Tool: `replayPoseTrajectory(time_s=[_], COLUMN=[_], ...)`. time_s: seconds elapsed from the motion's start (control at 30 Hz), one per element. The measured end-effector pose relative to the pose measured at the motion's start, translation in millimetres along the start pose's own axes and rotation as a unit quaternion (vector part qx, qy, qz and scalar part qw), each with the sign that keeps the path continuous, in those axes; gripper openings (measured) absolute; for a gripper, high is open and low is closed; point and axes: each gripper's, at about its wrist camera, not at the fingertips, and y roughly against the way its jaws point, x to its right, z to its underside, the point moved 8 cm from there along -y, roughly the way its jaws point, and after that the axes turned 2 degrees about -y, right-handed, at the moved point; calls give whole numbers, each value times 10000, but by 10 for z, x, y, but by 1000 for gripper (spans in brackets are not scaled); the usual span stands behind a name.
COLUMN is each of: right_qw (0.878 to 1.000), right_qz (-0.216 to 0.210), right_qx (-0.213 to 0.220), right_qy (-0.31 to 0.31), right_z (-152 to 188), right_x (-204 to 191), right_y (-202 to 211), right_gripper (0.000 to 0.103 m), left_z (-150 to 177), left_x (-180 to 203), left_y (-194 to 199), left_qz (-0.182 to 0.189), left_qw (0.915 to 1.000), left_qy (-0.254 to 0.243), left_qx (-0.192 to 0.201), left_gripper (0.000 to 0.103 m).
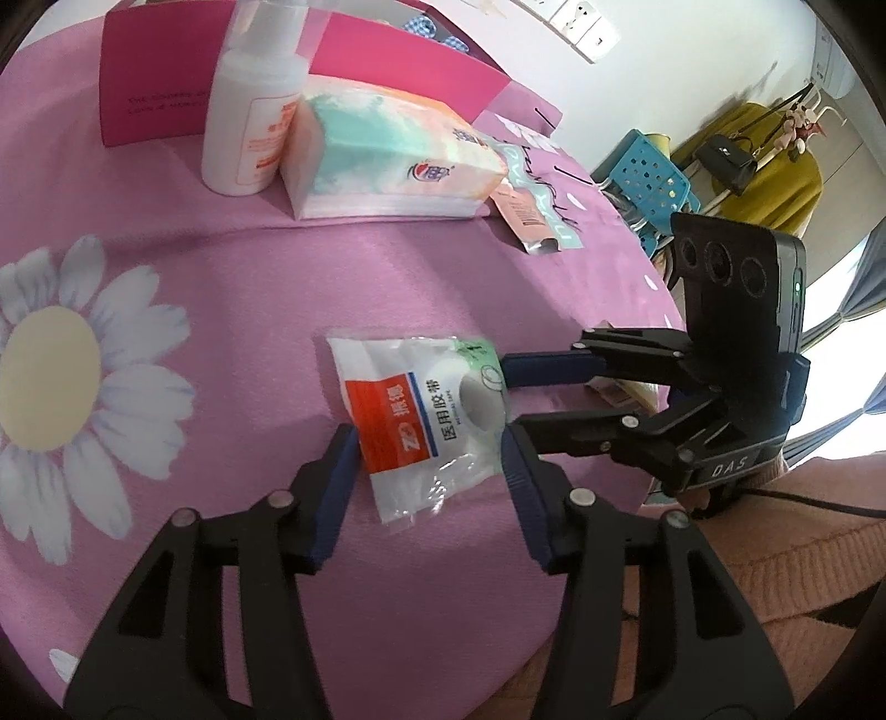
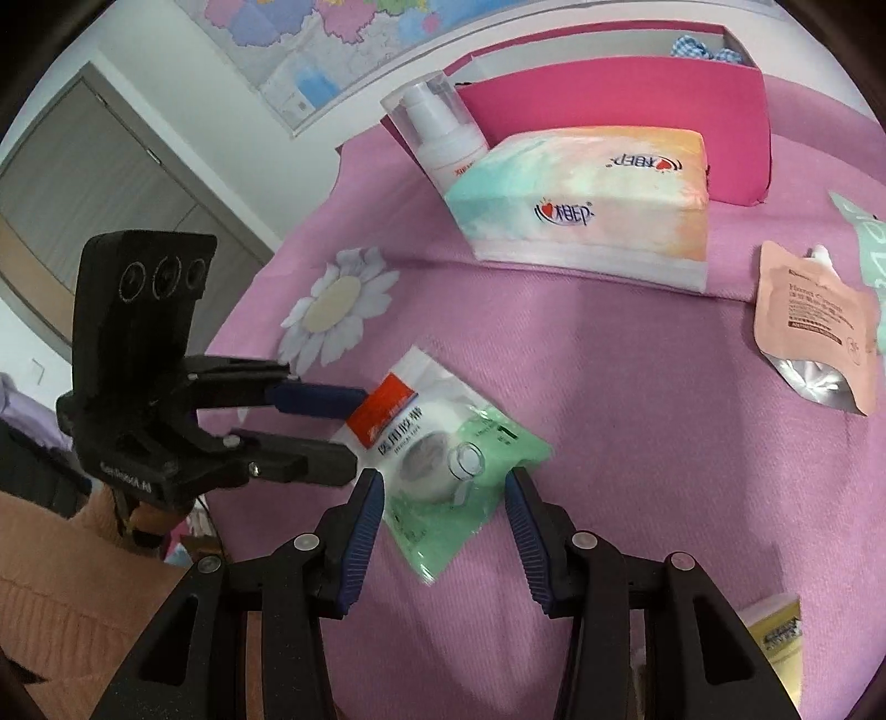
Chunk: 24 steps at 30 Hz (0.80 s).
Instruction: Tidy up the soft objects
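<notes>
While a pink cloth with white daisies covers the bench, a map hangs on the wall behind and a grey door stands to one side. At the cloth's middle lies the packet, a clear bag with a red and white label, a green end and a white tape roll inside. Both tools straddle it: the left tool at its label end, the right tool at its green end, jaws apart, not pressing. Farther back stand a tissue pack, bottle and pink box. Blur smears the packet's small print.
</notes>
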Motion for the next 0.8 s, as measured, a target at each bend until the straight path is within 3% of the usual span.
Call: replayPoseTrajectory(time_s=[0.1,0.17,0.2,0.27,0.5,0.73,0.8], right_qw=[9996,9983,9976,9960,9964,9927,9907], right_qz=[-192,-401,-458,-664,-585,-841,-1003], right_qx=[134,209,230,232,277,585,670], right_qy=[-168,-381,-455,-552,-548,-634,-623], right_z=[-61,-92,-103,-132,-144,-261,-318], right_x=[22,70,82,69,46,50,23], right_y=[-11,-16,-9,-31,-25,75,141], right_gripper=[48,47,45,41,39,38,32], left_z=[-5,-6,2,9,-42,-176,-250], left_x=[32,28,25,17,55,186,234], left_y=[-15,-19,-46,-67,-16,71,99], left_qz=[189,76,39,111,144,331,317], left_qw=[9998,9999,10000,9998,9999,9989,9986], left_qy=[92,78,58,148,36,-176,-294], left_qx=[-17,8,-41,-66,88,270,304], left_gripper=[42,40,31,30,29,18,17])
